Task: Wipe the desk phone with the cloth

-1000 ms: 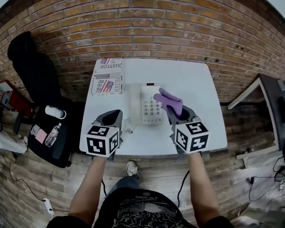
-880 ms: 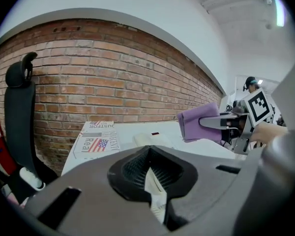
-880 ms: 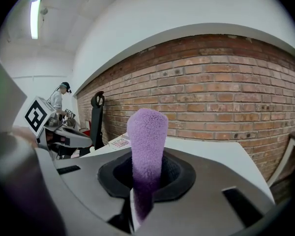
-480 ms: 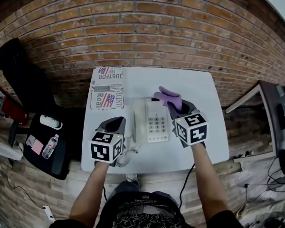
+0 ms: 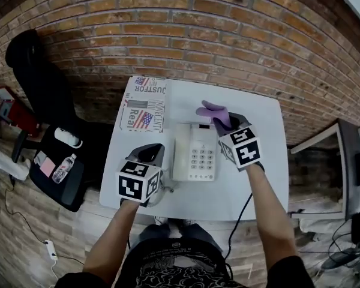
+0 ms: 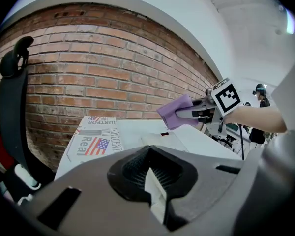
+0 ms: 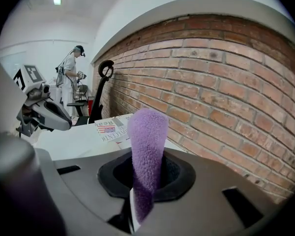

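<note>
A white desk phone (image 5: 195, 152) lies in the middle of the white table (image 5: 252, 185), handset on its left side. My right gripper (image 5: 223, 125) hovers over the phone's far right corner, shut on a purple cloth (image 5: 212, 112) that sticks out toward the wall. In the right gripper view the cloth (image 7: 146, 146) stands up from between the jaws. My left gripper (image 5: 151, 152) is just left of the handset, jaws together with nothing seen between them. From the left gripper view the phone (image 6: 172, 139) and the cloth (image 6: 179, 113) lie ahead to the right.
A folded newspaper (image 5: 145, 104) covers the table's far left corner. The phone's coiled cord (image 5: 163, 188) lies at the near left. A brick wall runs behind the table. A black chair (image 5: 33, 77) and a bag with a bottle (image 5: 60, 167) stand to the left.
My right gripper has carried the cloth from over the keypad to the phone's far right corner. The left gripper has stayed left of the handset. The head view has shifted.
</note>
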Tool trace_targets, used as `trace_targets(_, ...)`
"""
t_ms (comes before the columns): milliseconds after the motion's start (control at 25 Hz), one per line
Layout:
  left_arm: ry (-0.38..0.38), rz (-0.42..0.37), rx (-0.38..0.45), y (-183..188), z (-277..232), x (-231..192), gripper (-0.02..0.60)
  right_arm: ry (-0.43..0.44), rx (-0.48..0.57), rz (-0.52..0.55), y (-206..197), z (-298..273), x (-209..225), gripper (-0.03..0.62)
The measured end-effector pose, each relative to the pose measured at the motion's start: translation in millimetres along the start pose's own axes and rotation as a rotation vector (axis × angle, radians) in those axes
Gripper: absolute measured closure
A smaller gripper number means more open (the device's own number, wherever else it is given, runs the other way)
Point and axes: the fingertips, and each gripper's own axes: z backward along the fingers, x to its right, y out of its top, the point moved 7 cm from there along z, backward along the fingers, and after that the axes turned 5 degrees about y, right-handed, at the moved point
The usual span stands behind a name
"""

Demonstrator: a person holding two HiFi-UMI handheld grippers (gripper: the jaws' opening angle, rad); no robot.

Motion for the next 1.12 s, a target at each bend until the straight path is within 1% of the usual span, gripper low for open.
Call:
trace_targets(200, 0.068, 0.04, 0.008, -2.7, -3.5, 9.6, 0.575, 0.073, -0.049, 0.079, -13.7, -16.9, 7.1, 0.551)
trace_targets(400, 0.108, 0.073, 0.014, -6.5, -9.8, 24.7, 0.575, 0.164, -0.099, 0.158, -25.6, -32.9, 3.0, 0.551)
trace_targets(600, 0.136, 0.087, 0.038, -12.2, -8.8, 37.2, 0.575, 0.224, -0.134, 0.171, -32.4, -43.1, -6.2, 0.551)
trace_targets(680, 0.162, 0.101, 0.051, -13.7, -6.4, 39.5, 0.575, 0.25, -0.142, 0.187, -35.2, -44.6, -9.6, 0.551)
trace_targets(800, 0.205, 0.13, 0.049, -18.7, -1.4, 41.6, 0.575, 0.282, -0.144, 0.209, -38.6, -45.8, -14.0, 0.551)
trace_targets(960, 0.219, 0.171, 0.055, -22.8, 5.9, 45.2, 0.575, 0.313, -0.15, 0.227, -42.4, -44.3, -19.1, 0.549)
trace_targets(1120, 0.227, 0.18, 0.064, -26.0, 12.1, 47.1, 0.575, 0.344, -0.162, 0.23, -48.1, -41.5, -26.9, 0.549)
